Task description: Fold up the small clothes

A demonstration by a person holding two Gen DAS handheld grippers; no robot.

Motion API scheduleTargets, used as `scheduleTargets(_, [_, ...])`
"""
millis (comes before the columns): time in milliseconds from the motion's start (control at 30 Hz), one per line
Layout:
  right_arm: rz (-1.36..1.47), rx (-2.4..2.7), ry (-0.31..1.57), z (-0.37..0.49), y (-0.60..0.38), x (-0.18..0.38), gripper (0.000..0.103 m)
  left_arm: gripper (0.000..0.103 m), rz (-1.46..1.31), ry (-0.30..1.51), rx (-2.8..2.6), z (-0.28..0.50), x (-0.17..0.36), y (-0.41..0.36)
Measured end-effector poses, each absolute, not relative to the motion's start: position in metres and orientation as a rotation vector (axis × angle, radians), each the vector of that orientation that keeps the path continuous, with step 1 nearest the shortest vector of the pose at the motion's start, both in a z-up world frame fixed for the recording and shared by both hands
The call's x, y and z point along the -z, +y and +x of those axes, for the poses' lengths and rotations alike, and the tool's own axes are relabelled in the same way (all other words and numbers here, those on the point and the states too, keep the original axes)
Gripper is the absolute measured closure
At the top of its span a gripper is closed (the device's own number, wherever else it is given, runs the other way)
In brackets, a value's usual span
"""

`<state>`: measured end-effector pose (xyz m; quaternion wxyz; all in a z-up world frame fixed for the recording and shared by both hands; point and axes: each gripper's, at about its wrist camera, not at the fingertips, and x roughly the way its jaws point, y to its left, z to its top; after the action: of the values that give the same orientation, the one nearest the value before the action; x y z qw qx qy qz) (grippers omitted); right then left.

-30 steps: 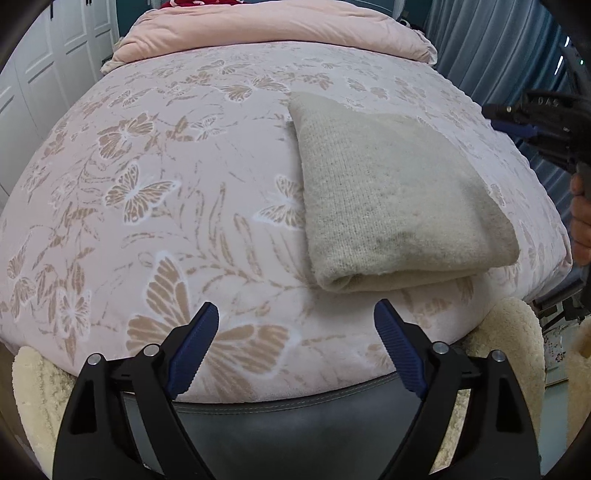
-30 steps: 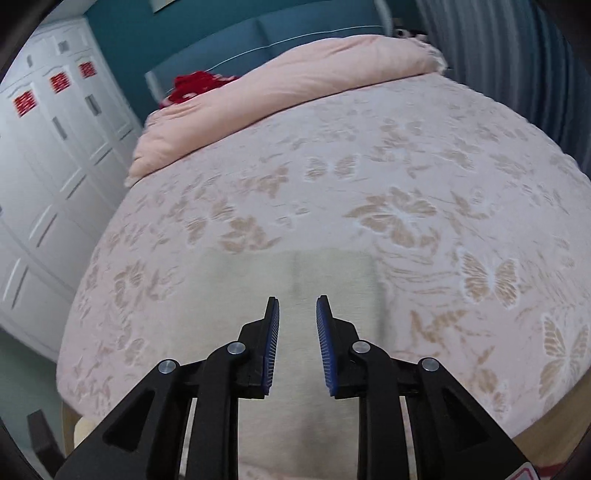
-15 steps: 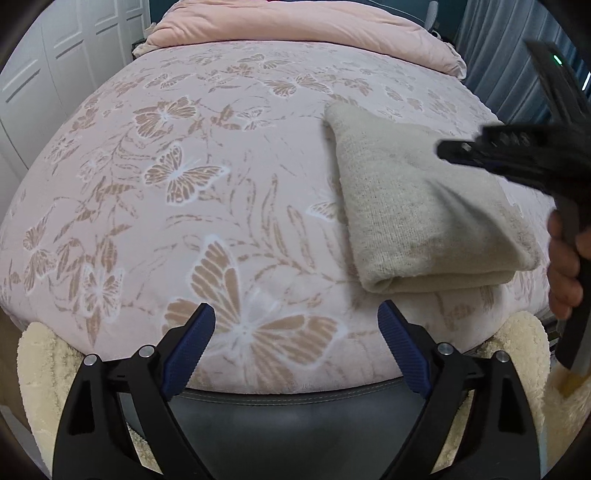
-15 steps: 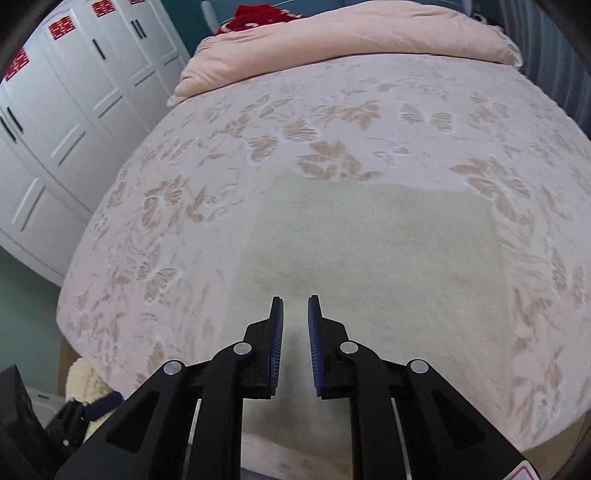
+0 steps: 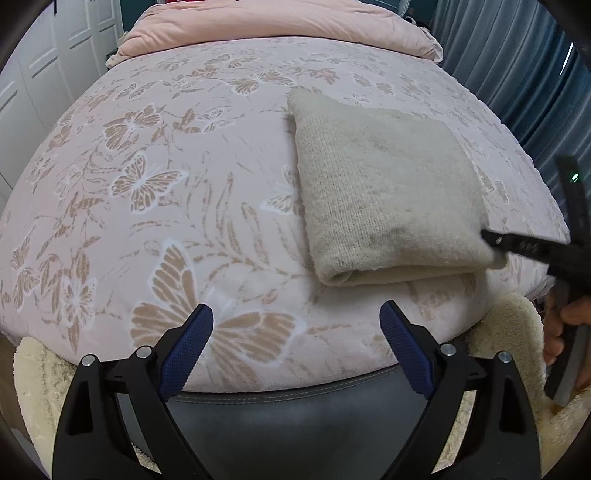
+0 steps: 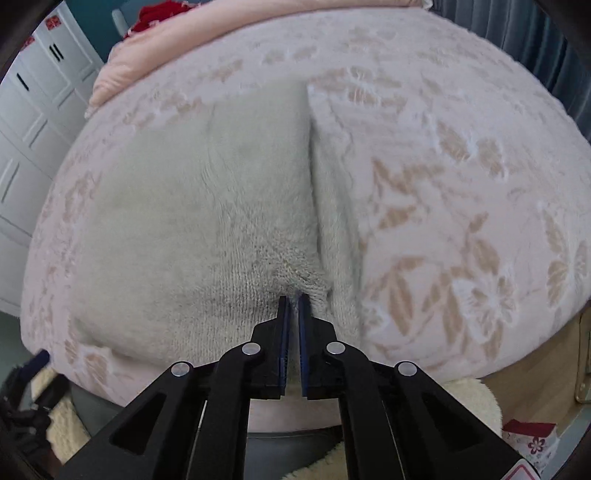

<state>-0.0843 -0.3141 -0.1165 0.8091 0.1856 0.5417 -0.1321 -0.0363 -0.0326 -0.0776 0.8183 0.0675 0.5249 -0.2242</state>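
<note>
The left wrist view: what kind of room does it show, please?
Most likely a bedroom. A bed with a pink butterfly-print cover fills the view, a rolled pink duvet lies at its far end, white wardrobe doors stand at the left, and a folded beige knit garment lies on the cover.

folded knit (image 5: 384, 195) on bed (image 5: 155, 206), pillow (image 5: 280, 22) behind

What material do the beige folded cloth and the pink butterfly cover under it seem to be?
Folded cloth: looks like a soft knit, maybe wool or fleece; fine ribbed rows and fuzzy edges show. Butterfly cover: seems a plush, velvety fabric with a raised pattern; matte, no shine.
</note>
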Motion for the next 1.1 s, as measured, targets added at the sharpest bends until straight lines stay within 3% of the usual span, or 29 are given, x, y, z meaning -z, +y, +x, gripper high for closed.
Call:
scheduleTargets(233, [0.448, 0.264, 1.007, -0.097, -0.31, 0.062, 0.092, 0.013, 0.185, 1.1, 0.493, -0.043, 0.07, -0.046])
scheduleTargets(300, [0.465, 0.289, 1.007, -0.1, -0.316, 0.063, 0.081, 0.013, 0.186, 1.105, 0.493, -0.043, 0.07, -0.049])
scheduleTargets(367, [0.501, 0.329, 1.007, -0.107, -0.323, 0.069, 0.059, 0.013, 0.193, 1.107, 0.497, -0.044, 0.07, -0.052])
scheduleTargets(467, [0.624, 0.263, 1.017, -0.108, -0.328, 0.084, 0.05, 0.013, 0.21, 1.1, 0.504, -0.047, 0.071, -0.054])
scheduleTargets(500, [0.636, 0.246, 1.025, -0.105, -0.327, 0.09, 0.057, 0.013, 0.213, 1.106, 0.502, -0.047, 0.072, -0.054])
scheduleTargets(567, [0.592, 0.245, 1.043, -0.098, -0.322, 0.094, 0.093, 0.013, 0.214, 1.113, 0.501, -0.047, 0.073, -0.054])
scheduleTargets(700, [0.627, 0.183, 0.892, -0.107, -0.326, 0.048, 0.094, 0.013, 0.218, 1.092, 0.478, -0.047, 0.071, -0.049])
scheduleTargets(867, [0.634, 0.168, 0.907, -0.102, -0.332, 0.04, 0.094, 0.013, 0.266, 1.092, 0.447, -0.028, 0.095, -0.062])
scheduleTargets(900, [0.632, 0.171, 0.907, -0.101, -0.332, 0.04, 0.094, 0.02, 0.27, 1.096, 0.457, -0.024, 0.099, -0.065])
scheduleTargets(933, [0.633, 0.168, 0.896, -0.101, -0.332, 0.037, 0.094, 0.038, 0.278, 1.101, 0.463, -0.02, 0.101, -0.068])
scheduleTargets(1000, [0.611, 0.173, 0.877, -0.101, -0.334, 0.036, 0.095, 0.064, 0.258, 1.141, 0.438, -0.01, 0.105, -0.068])
scheduleTargets(1100, [0.563, 0.236, 0.938, -0.098, -0.34, 0.058, 0.095, 0.068, 0.186, 1.2, 0.409, 0.003, 0.116, -0.06])
